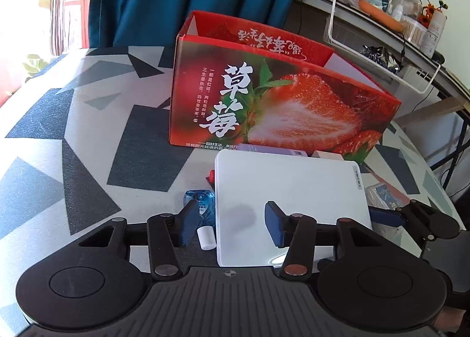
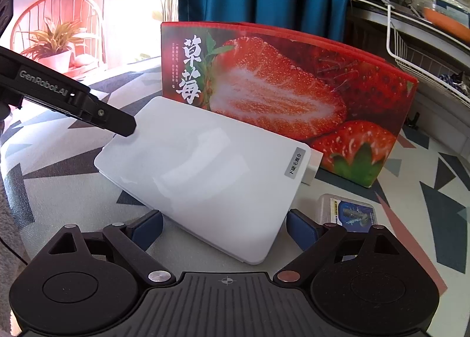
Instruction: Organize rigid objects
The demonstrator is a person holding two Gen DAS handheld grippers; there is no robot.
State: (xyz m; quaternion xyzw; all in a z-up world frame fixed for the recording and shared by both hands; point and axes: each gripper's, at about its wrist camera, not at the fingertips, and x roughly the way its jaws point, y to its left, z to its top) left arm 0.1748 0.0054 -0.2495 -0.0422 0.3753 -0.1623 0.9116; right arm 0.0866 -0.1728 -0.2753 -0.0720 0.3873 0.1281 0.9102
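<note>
A flat white plastic case (image 1: pixel 289 204) (image 2: pixel 205 166) is tilted, its far edge near the red strawberry box (image 1: pixel 276 102) (image 2: pixel 282 96). My left gripper (image 1: pixel 232 224) is open, one finger left of the case's near left corner and one over its top. My right gripper (image 2: pixel 224 228) is open, its fingers on either side of the case's near corner. A small blue bottle with a white cap (image 1: pixel 202 213) lies left of the case. The left gripper's arm (image 2: pixel 70 99) shows in the right wrist view.
A clear packet with a blue card (image 2: pixel 348 210) (image 1: pixel 382 194) lies right of the case. A lilac item (image 1: pixel 273 151) and a small white block (image 1: pixel 327 155) (image 2: pixel 312 165) sit behind it. A small red thing (image 1: pixel 210 177) peeks out at its left. A cluttered shelf (image 1: pixel 382 28) stands at the right.
</note>
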